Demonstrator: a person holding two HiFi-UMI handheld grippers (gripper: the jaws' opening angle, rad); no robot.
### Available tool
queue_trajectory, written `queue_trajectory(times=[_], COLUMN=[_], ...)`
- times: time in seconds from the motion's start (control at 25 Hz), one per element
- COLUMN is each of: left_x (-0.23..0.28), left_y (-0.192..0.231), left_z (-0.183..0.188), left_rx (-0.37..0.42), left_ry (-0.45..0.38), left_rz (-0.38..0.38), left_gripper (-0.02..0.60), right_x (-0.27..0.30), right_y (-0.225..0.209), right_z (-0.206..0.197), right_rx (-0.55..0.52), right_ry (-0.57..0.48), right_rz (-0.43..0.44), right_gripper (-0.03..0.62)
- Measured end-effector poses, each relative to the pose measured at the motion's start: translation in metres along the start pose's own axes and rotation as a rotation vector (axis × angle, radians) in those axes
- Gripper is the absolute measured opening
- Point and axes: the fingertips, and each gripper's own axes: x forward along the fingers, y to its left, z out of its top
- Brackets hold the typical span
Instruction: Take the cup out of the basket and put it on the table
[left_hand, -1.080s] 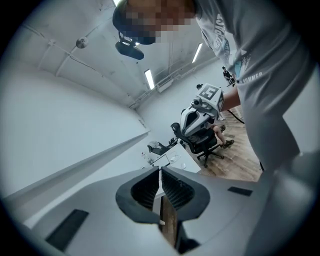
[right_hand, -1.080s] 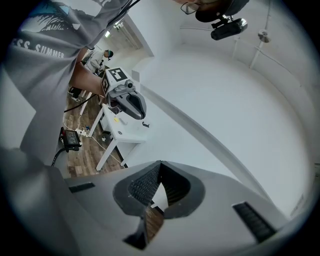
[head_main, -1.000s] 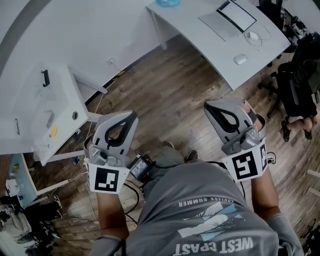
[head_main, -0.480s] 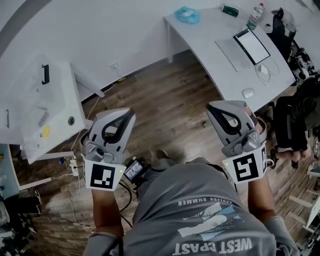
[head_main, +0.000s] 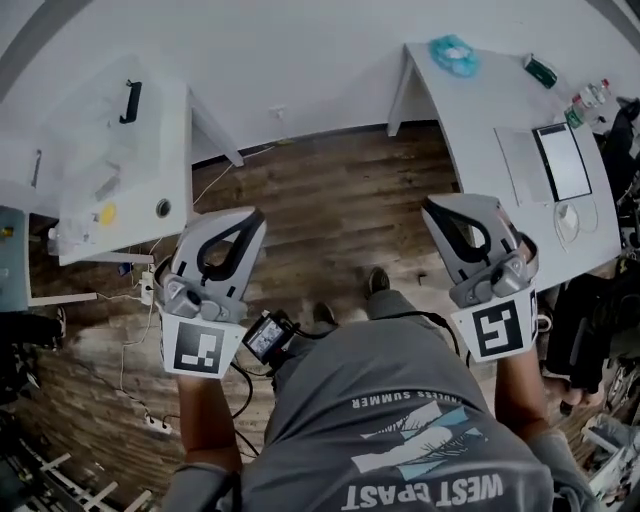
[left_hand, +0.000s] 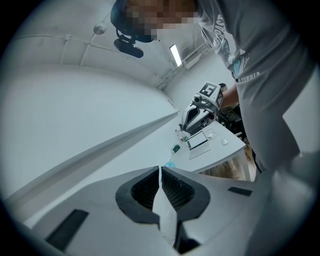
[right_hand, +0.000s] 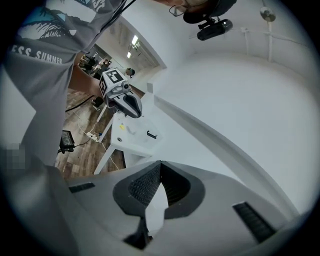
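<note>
No cup or basket shows in any view. In the head view both grippers are held out in front of the person's body, over a wooden floor (head_main: 330, 220). My left gripper (head_main: 252, 220) is shut, its pads meeting at the tip with nothing between them (left_hand: 160, 171). My right gripper (head_main: 434, 210) is also shut and holds nothing (right_hand: 160, 165). Each gripper view shows the other gripper in the distance: the right gripper (left_hand: 200, 107) and the left gripper (right_hand: 122, 97).
A white table (head_main: 150, 190) with a black handle (head_main: 128, 100) and small items stands at the upper left. A grey desk (head_main: 490, 130) at the upper right carries a laptop (head_main: 560, 160), a mouse (head_main: 570, 215) and a blue item (head_main: 452, 52). Cables (head_main: 130, 350) lie on the floor at the left.
The whole scene has swung: the white table and the grey desk have both shifted rightward in the head view. Both grippers stay shut and held out in front of the body.
</note>
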Motion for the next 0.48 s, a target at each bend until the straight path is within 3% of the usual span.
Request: queue_trajectory(times=[0.28, 0.48], left_x=[0.041, 0.06], left_y=[0.033, 0.034], left_z=[0.013, 0.015], left_rx=[0.011, 0.011], left_ry=[0.12, 0.191], left_rz=[0.134, 0.181], left_gripper=[0.026, 0.026], right_x=[0.043, 0.068], right_y=[-0.061, -0.077], right_z=[-0.026, -0.035], right_rx=[-0.021, -0.039], right_ry=[-0.165, -0.251], right_rz=[0.078, 0.159], right_gripper=[0.011, 0.011])
